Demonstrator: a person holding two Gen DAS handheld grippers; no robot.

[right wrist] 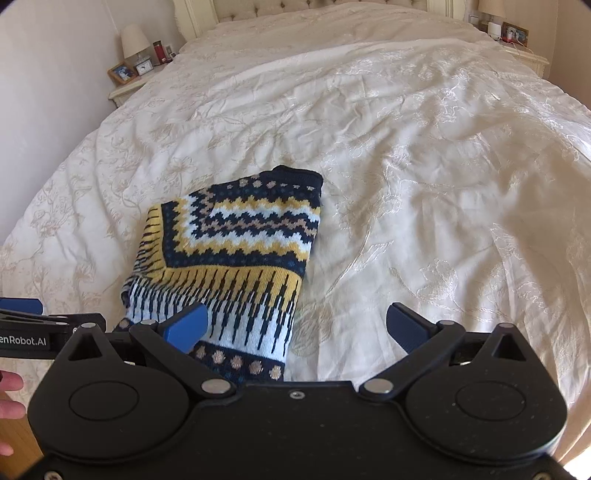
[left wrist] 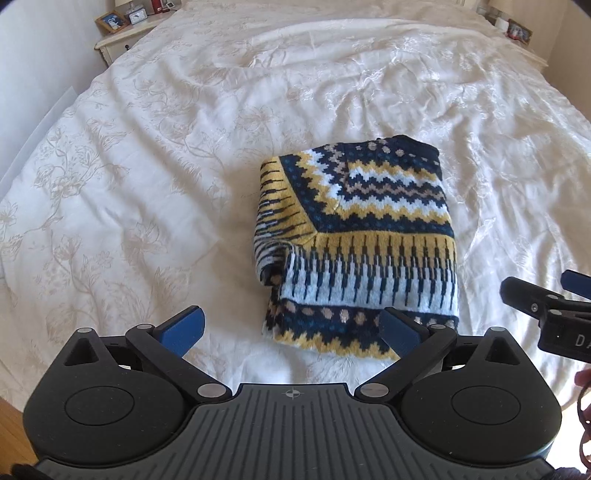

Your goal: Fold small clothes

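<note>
Fingers (right wrist: pixel 186 326) splayed; only right view shows headboard (right wrist: pixel 266 9).

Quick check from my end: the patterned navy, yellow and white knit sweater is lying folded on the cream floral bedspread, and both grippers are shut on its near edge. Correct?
Not quite. The patterned navy, yellow and white knit sweater does lie folded on the cream floral bedspread, but neither gripper holds it. The left wrist view shows the left gripper open and empty; the right wrist view shows the right gripper open too.

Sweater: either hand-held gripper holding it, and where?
Nothing held. The left hand-held gripper and the right hand-held gripper are both open, and the folded sweater lies on the bed.
</note>
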